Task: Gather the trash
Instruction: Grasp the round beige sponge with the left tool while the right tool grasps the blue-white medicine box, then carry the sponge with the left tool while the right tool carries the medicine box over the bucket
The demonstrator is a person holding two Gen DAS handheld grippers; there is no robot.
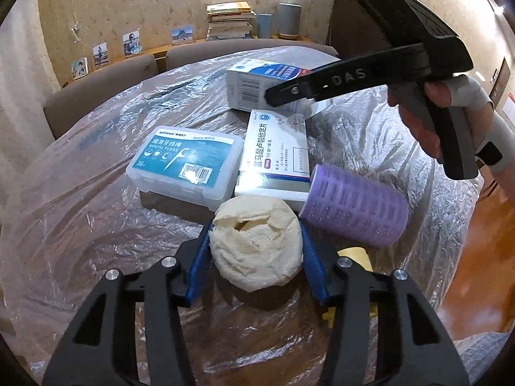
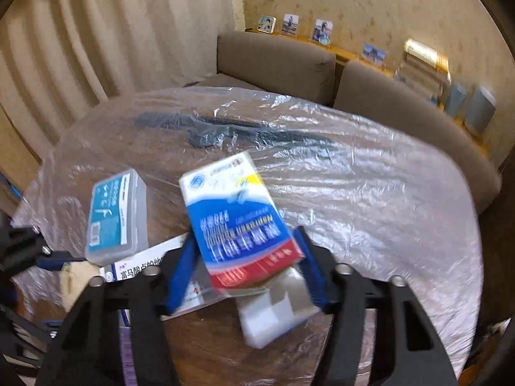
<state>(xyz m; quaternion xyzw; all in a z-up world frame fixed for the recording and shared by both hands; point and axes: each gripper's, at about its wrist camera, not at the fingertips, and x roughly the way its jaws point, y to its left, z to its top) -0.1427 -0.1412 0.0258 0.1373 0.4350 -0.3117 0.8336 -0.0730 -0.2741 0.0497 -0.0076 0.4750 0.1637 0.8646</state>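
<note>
Crinkled clear plastic covers the round counter (image 1: 80,199), with brown sofa cushions (image 1: 106,87) behind it and a ledge along the wall carrying small photos (image 1: 132,43) and a book stack (image 1: 230,21).

From the left wrist view, going left to right: a clear floss box (image 1: 186,167) with a teal label lies flat, touching a white pill box (image 1: 275,157) beside it, and a purple roller (image 1: 354,204) lies on its side against that box's right end. Farther back sits a white and blue carton (image 1: 254,83), with the right tool (image 1: 273,95) reaching over it from the right, gripped by a hand (image 1: 431,115).

Just in front of the boxes, the tissue wad (image 1: 256,244), a crumpled cream ball, sits squarely between the left tool's (image 1: 254,257) blue pads (image 1: 198,267). Both pads press its sides, so the tool is clenched on it. Something yellow (image 1: 354,254) peeks out behind the right pad.

The right wrist view, blurred, shows what the left cannot: the carton's (image 2: 241,222) blue, red and yellow face, tilted, lying between the right tool's (image 2: 246,268) pads (image 2: 180,273). The jaws stand wide, and whether they touch the carton I cannot tell. A white block (image 2: 273,315) lies under the carton's near end. The floss box (image 2: 116,215) is to the left, the pill box (image 2: 145,270) below it, partly hidden. The wad is out of this view.
</note>
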